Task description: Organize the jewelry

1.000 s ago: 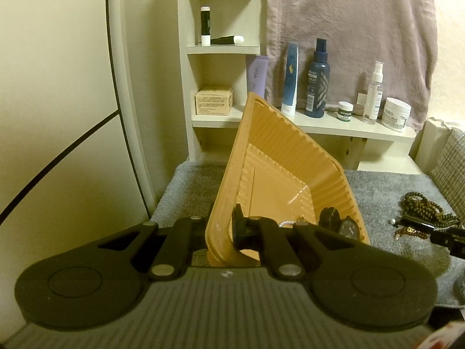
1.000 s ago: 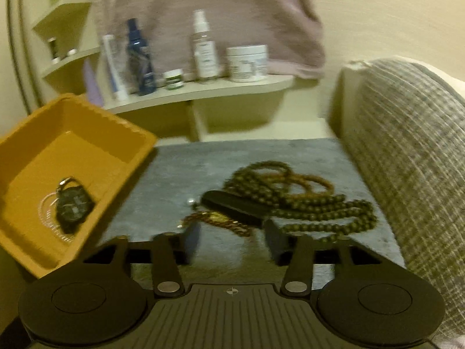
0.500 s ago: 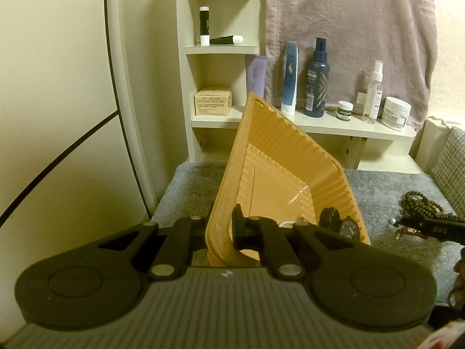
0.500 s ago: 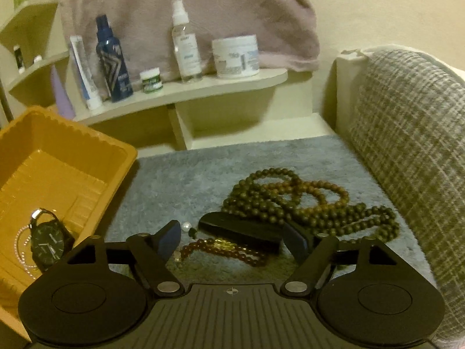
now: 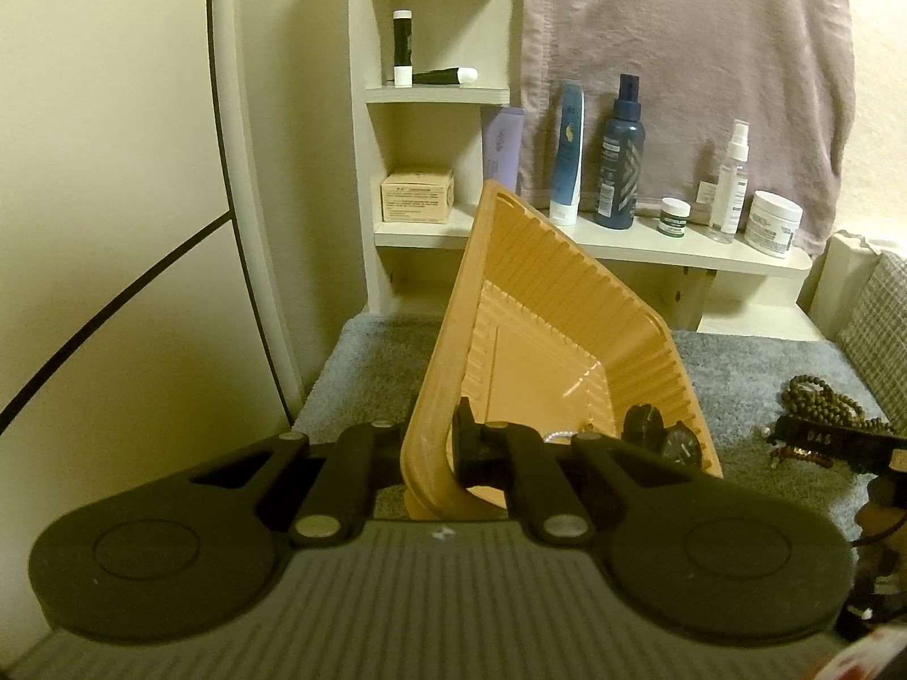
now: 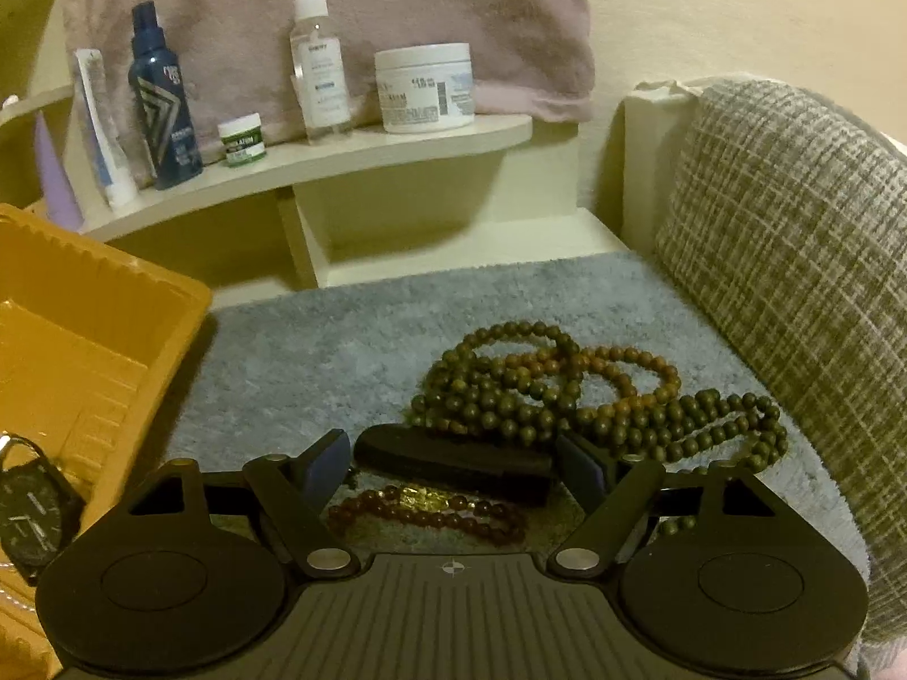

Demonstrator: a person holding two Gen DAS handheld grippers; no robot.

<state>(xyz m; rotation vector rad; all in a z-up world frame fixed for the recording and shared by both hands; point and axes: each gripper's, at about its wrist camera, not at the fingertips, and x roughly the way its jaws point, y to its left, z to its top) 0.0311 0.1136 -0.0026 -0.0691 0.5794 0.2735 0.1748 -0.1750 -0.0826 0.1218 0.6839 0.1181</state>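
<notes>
While the left gripper (image 5: 433, 445) clamps the near rim of an orange plastic tray (image 5: 544, 306), its jaws pinched tight on the thin wall, the tray stands tipped up on a grey fleecy mat (image 5: 368, 374). Low in the tray's bottom corner lie a black wristwatch (image 5: 677, 445) and a thin pale bracelet (image 5: 558, 435). Behind the tray, a cream shelf unit (image 5: 436, 226) holds a small cardboard box (image 5: 418, 195), tubes, a dark blue spray bottle (image 5: 621, 170), a clear spray bottle (image 5: 731, 181) and a white jar (image 5: 772, 224), with a mauve towel (image 5: 680, 56) hanging above.

To the right on the mat lies the rest of the jewelry. The right gripper (image 6: 453, 467) hovers low over it with jaws spread wide and pressing on nothing. Between its fingers lies a black oblong piece (image 6: 453, 456), which may be a clasp or band; its exact kind is unclear. Just nearer the camera sits a dark red bead bracelet (image 6: 425, 513) with a yellow-green charm. Beyond and to the right, strands of olive-green beads (image 6: 567, 396) and brown beads (image 6: 635, 374) are tangled together. A woven grey checked cushion (image 6: 793, 260) borders the mat's right edge.
</notes>
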